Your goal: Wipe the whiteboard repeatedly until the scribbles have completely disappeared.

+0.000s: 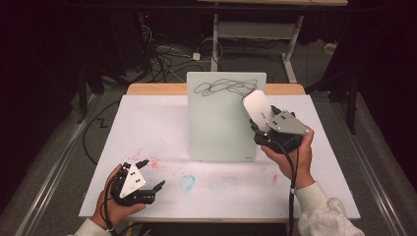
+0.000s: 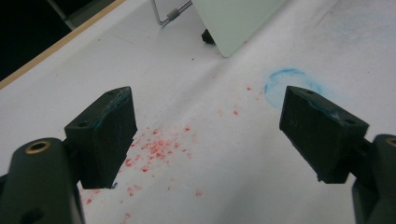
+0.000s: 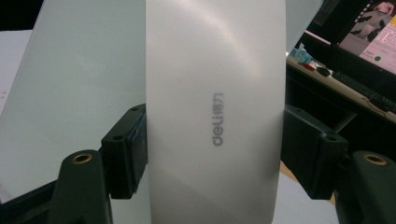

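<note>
A pale glass whiteboard (image 1: 223,118) stands upright at the middle of the table, with a black scribble (image 1: 223,87) along its top. My right gripper (image 1: 261,129) is raised at the board's right edge and is shut on a white eraser (image 1: 256,109), whose upper end lies over the board's top right corner. In the right gripper view both pads press the sides of the eraser (image 3: 215,112), marked "deli", with the whiteboard (image 3: 79,93) behind it. My left gripper (image 1: 151,174) rests low near the front left of the table, open with nothing between its pads (image 2: 107,130).
The table is covered by a white sheet (image 1: 147,128) with red specks (image 1: 152,162) and a blue ring stain (image 1: 187,182) near the front. A wire stand (image 2: 170,14) props the board from behind. Cables (image 1: 162,59) and a desk frame (image 1: 255,29) lie beyond the far edge.
</note>
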A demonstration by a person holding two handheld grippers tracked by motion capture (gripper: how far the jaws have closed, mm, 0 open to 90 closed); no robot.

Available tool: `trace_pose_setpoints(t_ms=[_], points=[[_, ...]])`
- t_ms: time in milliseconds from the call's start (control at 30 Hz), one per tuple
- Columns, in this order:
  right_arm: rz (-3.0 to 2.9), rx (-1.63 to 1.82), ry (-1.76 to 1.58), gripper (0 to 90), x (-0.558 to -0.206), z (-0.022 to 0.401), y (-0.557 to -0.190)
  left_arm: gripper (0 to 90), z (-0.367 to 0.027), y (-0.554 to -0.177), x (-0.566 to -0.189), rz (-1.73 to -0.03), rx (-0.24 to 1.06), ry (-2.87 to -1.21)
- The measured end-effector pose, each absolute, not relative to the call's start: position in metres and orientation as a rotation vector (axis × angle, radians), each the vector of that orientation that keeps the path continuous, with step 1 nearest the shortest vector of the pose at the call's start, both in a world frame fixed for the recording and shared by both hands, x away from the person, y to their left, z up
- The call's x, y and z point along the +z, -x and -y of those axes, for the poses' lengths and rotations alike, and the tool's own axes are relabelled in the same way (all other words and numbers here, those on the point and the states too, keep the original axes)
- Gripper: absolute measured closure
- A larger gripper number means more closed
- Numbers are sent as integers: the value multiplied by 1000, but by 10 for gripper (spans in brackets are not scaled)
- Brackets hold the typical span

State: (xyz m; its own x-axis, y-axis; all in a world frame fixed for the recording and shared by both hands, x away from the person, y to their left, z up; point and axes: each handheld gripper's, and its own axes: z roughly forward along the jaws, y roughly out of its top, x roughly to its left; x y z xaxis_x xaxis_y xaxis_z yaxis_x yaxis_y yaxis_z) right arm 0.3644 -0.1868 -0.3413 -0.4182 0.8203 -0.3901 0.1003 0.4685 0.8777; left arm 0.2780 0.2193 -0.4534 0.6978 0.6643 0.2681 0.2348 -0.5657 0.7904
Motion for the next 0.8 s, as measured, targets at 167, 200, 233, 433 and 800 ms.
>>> trace_pose_setpoints(t_ms=[167,200,233,433,800], points=[[-1794,985,-798,312,-335,185,-373,179,-218,-276,-452,-680,726,-2143],[-1786,980,-804,312,-334,184,-375,179,-218,-276,-452,-680,726,-2143],[-1776,971,-810,312,-332,183,-376,179,-218,-276,-452,-676,726,-2144],[-1724,952,-846,311,-327,178,-389,179,-216,-274,-452,-663,726,-2153],[-1637,865,-866,312,-330,159,-398,177,-216,-273,-451,-656,724,-2149]])
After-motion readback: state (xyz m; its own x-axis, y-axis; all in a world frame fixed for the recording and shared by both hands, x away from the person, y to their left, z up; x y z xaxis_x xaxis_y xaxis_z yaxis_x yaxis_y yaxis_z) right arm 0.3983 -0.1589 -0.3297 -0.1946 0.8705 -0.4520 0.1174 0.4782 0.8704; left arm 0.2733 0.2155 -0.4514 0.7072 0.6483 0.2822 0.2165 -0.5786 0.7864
